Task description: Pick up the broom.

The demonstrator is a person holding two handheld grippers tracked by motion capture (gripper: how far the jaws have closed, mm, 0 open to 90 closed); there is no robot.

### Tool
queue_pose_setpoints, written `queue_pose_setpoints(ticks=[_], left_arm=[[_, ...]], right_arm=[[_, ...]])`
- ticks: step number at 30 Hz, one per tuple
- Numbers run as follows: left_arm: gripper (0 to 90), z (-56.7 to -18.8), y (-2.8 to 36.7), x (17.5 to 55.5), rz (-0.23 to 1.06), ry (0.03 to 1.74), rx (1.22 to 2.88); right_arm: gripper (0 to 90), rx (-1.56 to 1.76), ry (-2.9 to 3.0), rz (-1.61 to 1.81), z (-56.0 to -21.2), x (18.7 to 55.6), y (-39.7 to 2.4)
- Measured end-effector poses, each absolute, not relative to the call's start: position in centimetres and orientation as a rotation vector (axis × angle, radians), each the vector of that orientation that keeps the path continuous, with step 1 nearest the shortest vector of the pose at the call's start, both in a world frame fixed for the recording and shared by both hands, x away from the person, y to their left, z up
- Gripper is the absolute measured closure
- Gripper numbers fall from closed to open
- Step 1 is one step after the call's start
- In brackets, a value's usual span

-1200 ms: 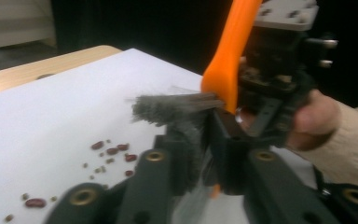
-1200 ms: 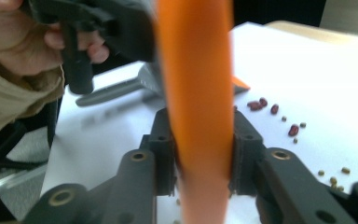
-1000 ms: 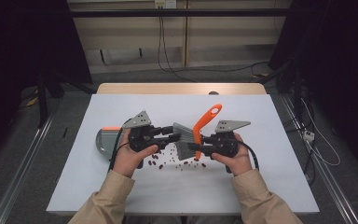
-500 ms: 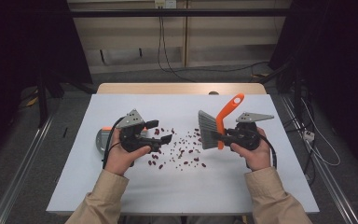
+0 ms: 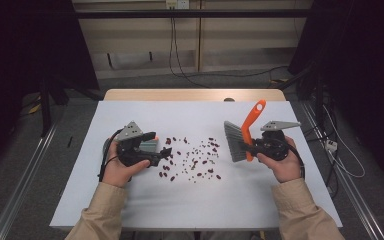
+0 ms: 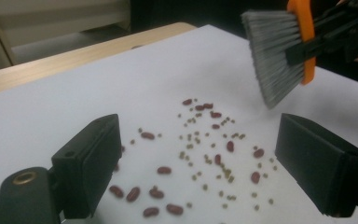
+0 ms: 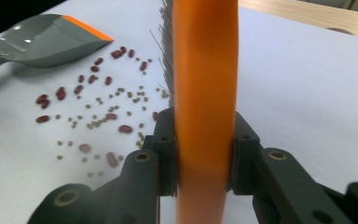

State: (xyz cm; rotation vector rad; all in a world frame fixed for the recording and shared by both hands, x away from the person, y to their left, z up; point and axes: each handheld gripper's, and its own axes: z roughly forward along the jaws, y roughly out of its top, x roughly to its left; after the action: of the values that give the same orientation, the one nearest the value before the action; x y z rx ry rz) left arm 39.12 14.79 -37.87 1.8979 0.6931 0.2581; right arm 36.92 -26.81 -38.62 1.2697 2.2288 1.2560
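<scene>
In the high view, the right gripper (image 5: pixel 247 146) sits at the centre right of the frame, its jaws closed tight on the orange handle of the brush (image 5: pixel 240 137). The handle slants up and to the right, and the grey bristles face left toward the beans (image 5: pixel 192 157). In the right gripper view the handle runs straight up the middle of the frame with a black jaw pressed against each side of it.

The left gripper (image 5: pixel 162 152) is at the centre left of the high view. Its jaws have just been opening and now stand wide apart with nothing between them. In the left gripper view the two black jaws rise from the lower left and lower right corners, with the beans spread on the white table (image 6: pixel 98 79) between and beyond them; the brush (image 6: pixel 279 51) hangs at the upper right.

The beans, dark red ones mixed with small greenish ones, lie scattered in the middle of the table, between the two grippers. A grey dustpan (image 7: pixel 46 39) with an orange front edge lies at the upper left of the right gripper view, just beyond the beans; in the high view it lies under the left gripper.
</scene>
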Motion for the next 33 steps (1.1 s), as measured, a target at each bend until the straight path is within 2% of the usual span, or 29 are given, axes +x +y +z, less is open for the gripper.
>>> queue_pose_setpoints(ticks=[9, 14, 20, 33], left_arm=[[14.4, -38.4, 16.5, 38.9, 0.268, 0.721, 1.886], [14.4, -38.5, 17.2, 38.9, 0.284, 0.741, 1.875], [14.4, -38.7, 17.7, 39.0, 0.289, 0.75, 1.87], [13.9, -38.8, 17.8, 39.0, 0.29, 0.753, 1.873]], right_arm=[[70.1, 1.329, 2.234, 1.118, -38.3, 37.7, -27.3], [70.4, 1.355, 2.29, 0.971, -39.6, 38.6, -26.6], [70.6, 1.387, 2.231, 1.06, -40.1, 39.7, -26.2], [68.9, 1.404, 2.203, 0.997, -42.0, 42.4, -23.8]])
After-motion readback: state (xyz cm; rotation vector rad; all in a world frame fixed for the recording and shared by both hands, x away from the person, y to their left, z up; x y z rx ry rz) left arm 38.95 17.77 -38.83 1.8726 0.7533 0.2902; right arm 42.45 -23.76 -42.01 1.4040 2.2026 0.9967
